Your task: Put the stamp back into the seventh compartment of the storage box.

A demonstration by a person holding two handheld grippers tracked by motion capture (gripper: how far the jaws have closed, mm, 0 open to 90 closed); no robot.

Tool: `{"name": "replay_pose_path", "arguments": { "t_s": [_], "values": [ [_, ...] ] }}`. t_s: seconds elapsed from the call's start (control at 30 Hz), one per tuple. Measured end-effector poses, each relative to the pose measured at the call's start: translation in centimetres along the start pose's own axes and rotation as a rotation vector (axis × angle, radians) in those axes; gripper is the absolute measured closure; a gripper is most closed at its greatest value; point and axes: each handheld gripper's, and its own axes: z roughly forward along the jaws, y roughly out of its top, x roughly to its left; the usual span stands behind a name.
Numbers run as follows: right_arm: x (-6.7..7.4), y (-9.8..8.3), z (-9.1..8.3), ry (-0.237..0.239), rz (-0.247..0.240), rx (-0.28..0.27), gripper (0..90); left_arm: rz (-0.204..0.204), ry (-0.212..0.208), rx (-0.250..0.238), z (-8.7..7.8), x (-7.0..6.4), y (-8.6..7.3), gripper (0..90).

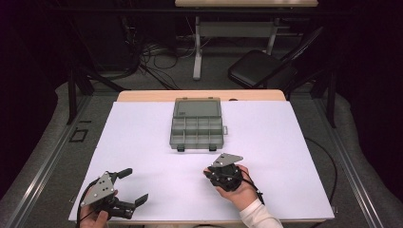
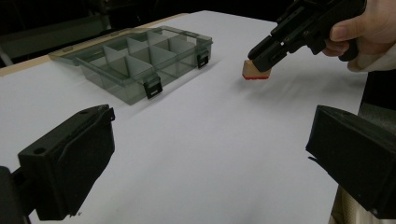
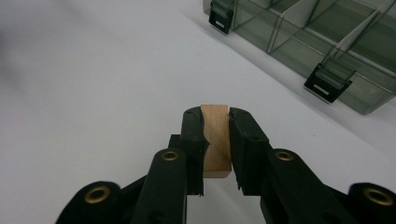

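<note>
Our right gripper (image 3: pixel 215 140) pinched a small wooden block (image 3: pixel 217 140) with a red underside just above the white table (image 1: pixel 285 142), near and right of the open compartment box (image 1: pixel 197 127), while our left gripper (image 1: pixel 133 187) hung spread and empty at the near left. We judged the narrow bite risky: the block could twist or slip during the carry. It could also catch a divider and land in the wrong compartment.

Compartment box (image 1: pixel 196 127) at table (image 1: pixel 142 142) rear centre, wooden block (image 2: pixel 256 70) nearer, right.
</note>
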Motion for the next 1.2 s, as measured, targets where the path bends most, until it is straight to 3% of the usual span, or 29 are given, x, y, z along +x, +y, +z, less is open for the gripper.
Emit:
{"name": "replay_pose_path", "arguments": {
  "t_s": [1.2],
  "values": [
    [-1.2,0.9,-3.0,-0.024,0.065,-0.137,76.3,-0.002,0.003,-0.001,0.0,0.0,0.0,0.9]
  ]
}}
